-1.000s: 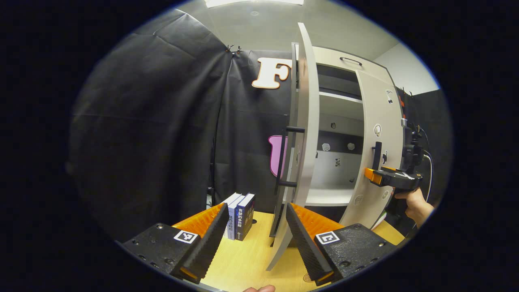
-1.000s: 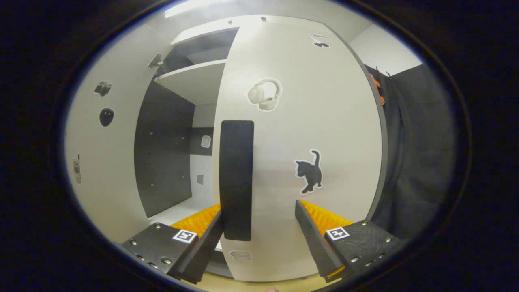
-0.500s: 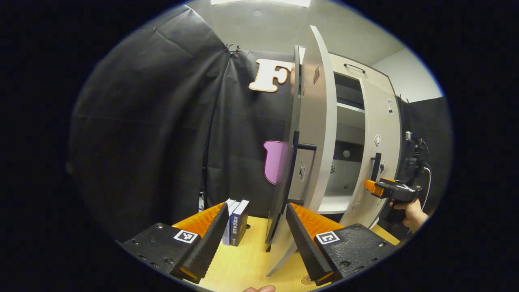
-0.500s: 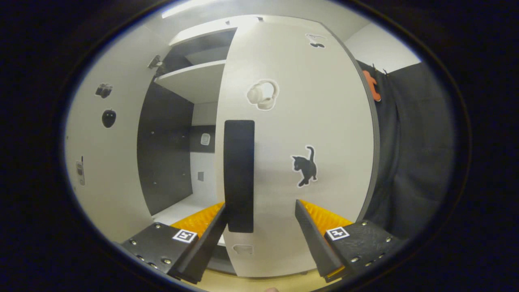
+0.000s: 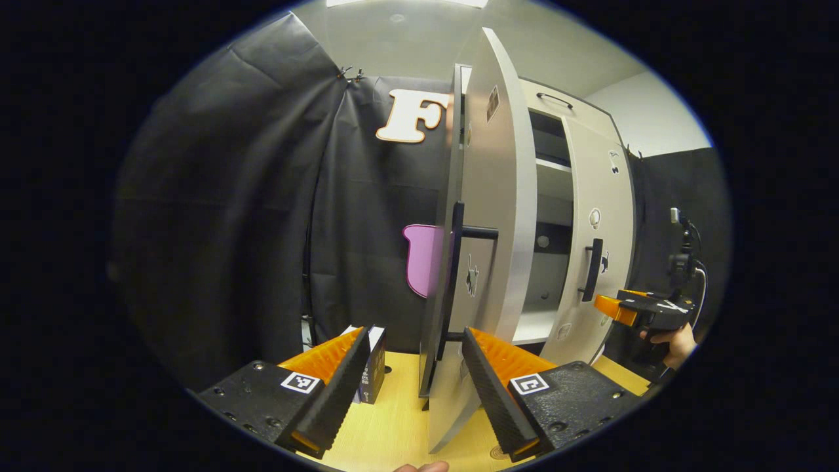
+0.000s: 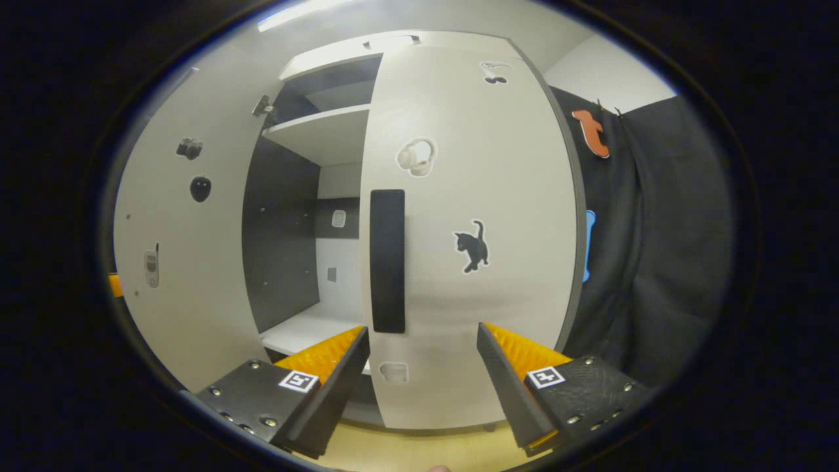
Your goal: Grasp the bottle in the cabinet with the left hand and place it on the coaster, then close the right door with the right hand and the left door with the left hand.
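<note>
Left tongs: fingers apart, holding nothing, low over the worktop, aimed at the near edge of the left door.
Left door: standing part open, edge-on in the left gripper view; its dark bar handle faces left, just beyond the fingertips.
Right tongs: fingers apart, clamped on nothing, facing the front of the right door, a little back from it; in the left gripper view they sit at the far right, held by a hand, just right of that door's handle.
Right door: not quite shut, a gap to its left showing the cabinet's inside; dark upright handle near its left edge, a cat sticker to the right of that.
Cabinet: pale shelves and a dark side wall seen through the gap.
Bottle: cannot tell where it is.
Books: upright on the worktop, left of the left door, behind the left finger.
</note>
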A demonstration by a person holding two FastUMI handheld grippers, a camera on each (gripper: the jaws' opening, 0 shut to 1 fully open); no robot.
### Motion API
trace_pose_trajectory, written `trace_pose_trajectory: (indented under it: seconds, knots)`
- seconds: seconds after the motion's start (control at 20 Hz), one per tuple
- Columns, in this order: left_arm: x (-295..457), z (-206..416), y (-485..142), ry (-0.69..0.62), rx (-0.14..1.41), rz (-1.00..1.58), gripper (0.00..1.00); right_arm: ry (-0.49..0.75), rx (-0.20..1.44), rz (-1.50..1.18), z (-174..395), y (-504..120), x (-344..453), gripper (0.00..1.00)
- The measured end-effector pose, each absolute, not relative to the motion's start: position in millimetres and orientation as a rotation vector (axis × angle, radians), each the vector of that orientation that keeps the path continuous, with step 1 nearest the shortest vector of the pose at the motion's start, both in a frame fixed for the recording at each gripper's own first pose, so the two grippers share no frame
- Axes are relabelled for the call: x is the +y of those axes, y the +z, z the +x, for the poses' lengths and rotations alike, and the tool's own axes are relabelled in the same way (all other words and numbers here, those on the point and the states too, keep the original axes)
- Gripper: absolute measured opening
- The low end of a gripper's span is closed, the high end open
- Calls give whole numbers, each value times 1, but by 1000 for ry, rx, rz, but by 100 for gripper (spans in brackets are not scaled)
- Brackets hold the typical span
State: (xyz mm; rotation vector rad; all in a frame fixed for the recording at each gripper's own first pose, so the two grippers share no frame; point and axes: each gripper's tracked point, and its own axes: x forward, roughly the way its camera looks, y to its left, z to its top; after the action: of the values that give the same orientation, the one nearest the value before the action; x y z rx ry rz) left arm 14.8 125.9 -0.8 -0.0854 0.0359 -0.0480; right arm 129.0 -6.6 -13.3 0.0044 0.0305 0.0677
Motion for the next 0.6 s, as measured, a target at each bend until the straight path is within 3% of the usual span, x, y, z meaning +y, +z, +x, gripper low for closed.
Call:
trace_pose_trajectory:
  seconds: [0.05,0.2,0.25,0.3,0.6]
  knots:
    - [124,14,-1,-64,43,-100,90,72,34,8,123,-14,-8,100]
    - [117,16,-5,-92,45,-133,90,77,38,19,109,-19,-14,100]
    - [115,16,-5,-97,44,-132,85,78,40,25,104,-20,-17,100]
    - [111,16,-5,-101,41,-129,90,81,44,31,102,-22,-18,100]
    - [81,20,-4,-145,35,-85,90,85,59,39,85,-31,-24,100]
